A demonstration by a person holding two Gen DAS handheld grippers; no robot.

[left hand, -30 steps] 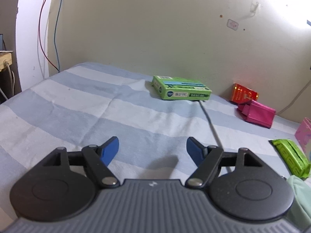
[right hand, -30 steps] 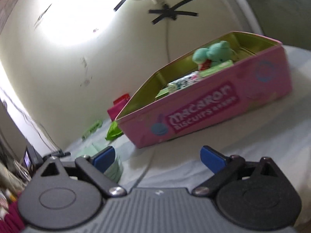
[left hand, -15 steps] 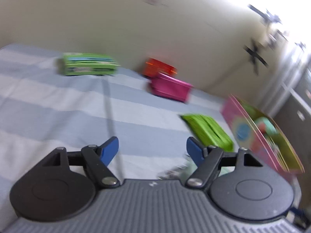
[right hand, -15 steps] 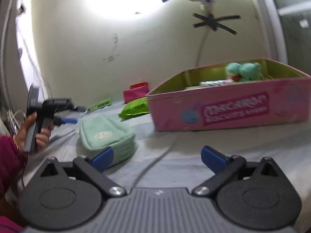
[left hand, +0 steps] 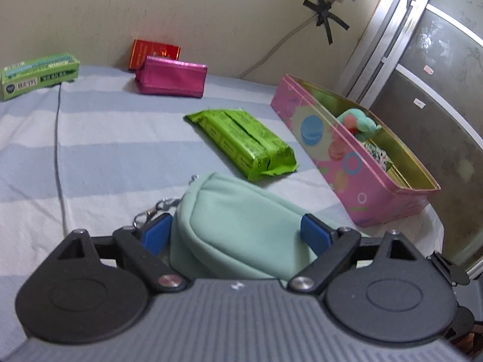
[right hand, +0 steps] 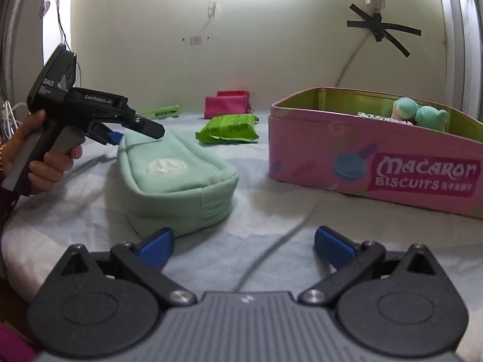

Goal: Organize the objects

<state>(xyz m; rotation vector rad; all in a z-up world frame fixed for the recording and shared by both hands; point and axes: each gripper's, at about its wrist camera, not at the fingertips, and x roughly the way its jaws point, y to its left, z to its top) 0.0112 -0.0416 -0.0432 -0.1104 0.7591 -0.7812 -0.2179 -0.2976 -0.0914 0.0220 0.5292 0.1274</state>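
A mint green pouch (left hand: 241, 223) lies on the striped bed sheet, with its near end between the fingers of my left gripper (left hand: 235, 235). The jaws are opening, and the left pad stands a little off the fabric. In the right wrist view a hand holds the left gripper (right hand: 135, 134) over the far end of the pouch (right hand: 175, 175). My right gripper (right hand: 244, 244) hovers low over the sheet in front of the pouch, open and holding nothing. The pink biscuit tin (right hand: 392, 166) stands to the right, with a plush toy (right hand: 419, 116) inside.
A green snack packet (left hand: 244, 141) lies between the pouch and the tin (left hand: 356, 163). Against the back wall sit a magenta pouch (left hand: 172, 78), a red box (left hand: 151, 49) and a green box (left hand: 36, 75). A thin grey cable (left hand: 57, 150) runs across the sheet.
The left view swung right, from the green box to the pouch and tin. Its jaws widened and now straddle the pouch. The right view rolled level, and the left gripper came into it.
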